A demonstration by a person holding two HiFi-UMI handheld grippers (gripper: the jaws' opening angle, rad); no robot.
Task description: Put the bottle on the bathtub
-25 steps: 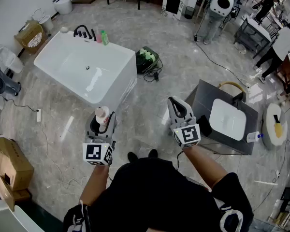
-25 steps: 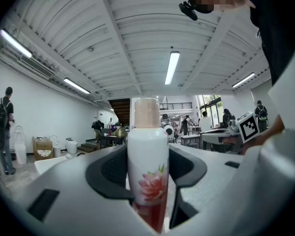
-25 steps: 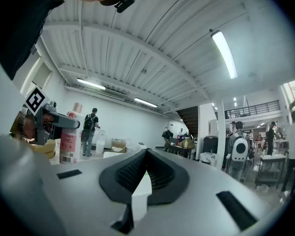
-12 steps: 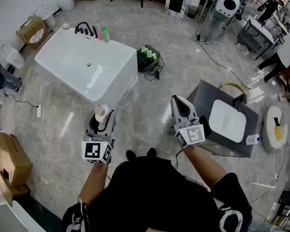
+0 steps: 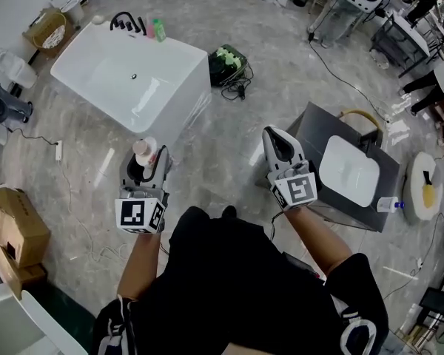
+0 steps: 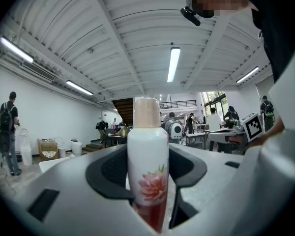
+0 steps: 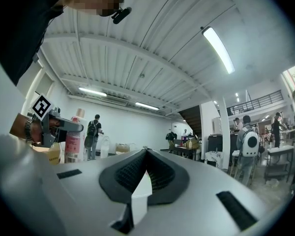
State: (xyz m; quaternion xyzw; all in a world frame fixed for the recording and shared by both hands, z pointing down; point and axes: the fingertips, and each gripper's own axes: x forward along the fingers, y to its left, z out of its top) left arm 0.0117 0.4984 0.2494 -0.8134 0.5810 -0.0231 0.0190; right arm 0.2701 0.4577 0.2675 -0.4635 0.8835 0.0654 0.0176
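My left gripper (image 5: 146,163) clamps the white, pink-capped cylindrical bottle (image 6: 147,154) upright, seemingly over bare floor, well apart from the white rectangular bathtub (image 5: 107,72) at far left. My right gripper (image 5: 278,143) has its jaws together, empty.

- The marble floor (image 5: 207,161) between your left hand-held gripper (image 5: 146,161) and the near corner of the bathtub (image 5: 179,49) lies open.
- The tub's near and right rims are bare. On the far rim, a black faucet (image 5: 126,22) and two small containers (image 5: 154,29) crowd one stretch.
- A green crate (image 5: 228,63) and loose cables (image 5: 240,91) lie just right of the tub.
- A dark sink cabinet (image 5: 314,135) stands just beside your right hand-held gripper (image 5: 280,148), closing off that side.
- A power strip (image 5: 58,151) and its cord cross the floor to your left.
- The bottle (image 6: 147,166) fills your left jaws; your right jaws leave no gap.
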